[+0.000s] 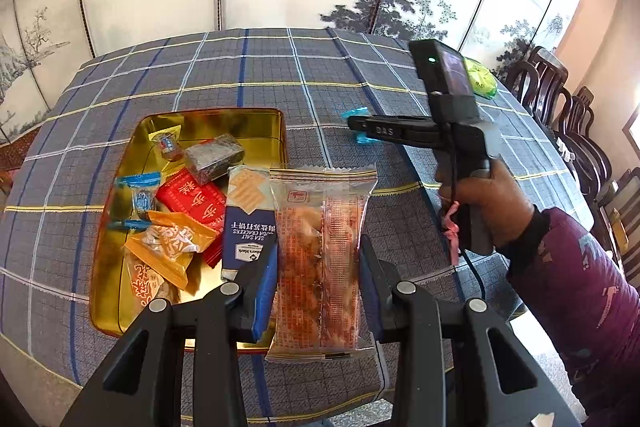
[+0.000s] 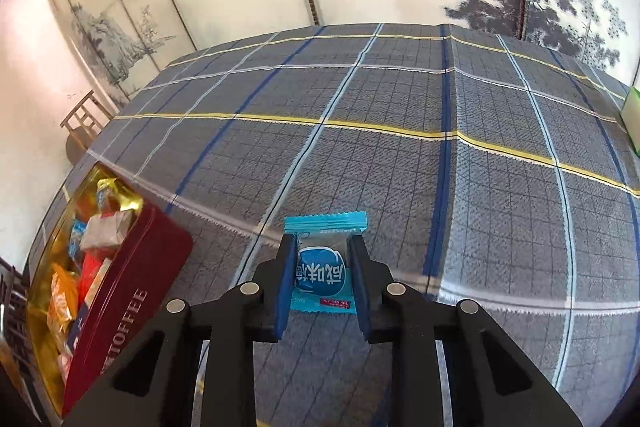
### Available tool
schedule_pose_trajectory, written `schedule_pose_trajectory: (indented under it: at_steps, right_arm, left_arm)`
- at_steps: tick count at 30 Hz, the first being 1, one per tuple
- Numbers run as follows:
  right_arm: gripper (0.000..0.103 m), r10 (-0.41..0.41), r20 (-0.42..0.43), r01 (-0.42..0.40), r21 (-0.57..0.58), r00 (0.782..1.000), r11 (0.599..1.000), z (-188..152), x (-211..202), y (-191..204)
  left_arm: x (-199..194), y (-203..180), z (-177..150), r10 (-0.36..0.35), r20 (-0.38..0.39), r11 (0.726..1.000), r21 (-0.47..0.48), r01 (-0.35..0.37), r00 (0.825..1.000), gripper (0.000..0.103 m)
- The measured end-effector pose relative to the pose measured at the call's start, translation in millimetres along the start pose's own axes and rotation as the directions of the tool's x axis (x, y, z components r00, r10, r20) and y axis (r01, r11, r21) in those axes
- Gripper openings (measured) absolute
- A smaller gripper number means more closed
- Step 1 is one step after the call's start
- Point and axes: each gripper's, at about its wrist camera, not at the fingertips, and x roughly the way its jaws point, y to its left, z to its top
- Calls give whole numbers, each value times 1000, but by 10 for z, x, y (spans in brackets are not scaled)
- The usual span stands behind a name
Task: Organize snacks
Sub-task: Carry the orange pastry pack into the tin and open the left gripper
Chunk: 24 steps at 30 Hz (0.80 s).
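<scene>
A plaid-clothed table [image 1: 280, 75] carries a gold-lined tin [image 1: 276, 131] and a green packet [image 1: 482, 81].

One gold-lined toffee tin [image 1: 280, 131], at nine o'clock of the table. Snack packets inside: about seven, pile partly overlapping. One clear orange-printed packet [image 1: 320, 259] outside. Two blue candies: one in tin [image 1: 142, 201], one [image 2: 322, 273] at two o'clock. Two grippers.

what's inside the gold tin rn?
Gold tin holds wrapped snacks: red packet, orange packet, blue candy, cracker pack. Whatever lies beneath them is covered.
</scene>
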Motion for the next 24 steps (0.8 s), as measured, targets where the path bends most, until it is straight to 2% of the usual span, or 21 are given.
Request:
schedule_pose_trajectory:
  at_steps: [4,8,13,18,24]
  right_arm:
    - [27,-7,34,6,6,999,1000,-287,-412,-85]
    - [27,-80,54,79,29,995,996,-641,-775,-292]
    - [27,-170,46,164,113,984,980,-957,-985,-679]
    - [27,-213,54,204,136,975,969,-1058,-1042,-796]
    - [28,-220,57,209,153,974,966,-1051,-1046,-808]
  left_arm:
    - [-122,61,-77,12,25,1000,-23,-11,1000,33]
    - [-239,150,-165,35,42,998,-45,-33,998,33]
    - [-350,262,-249,72,66,995,-73,-67,995,33]
    - [-390,374,-269,104,81,991,-90,-97,991,33]
    - [-360,494,-267,125,104,989,-92,-115,987,33]
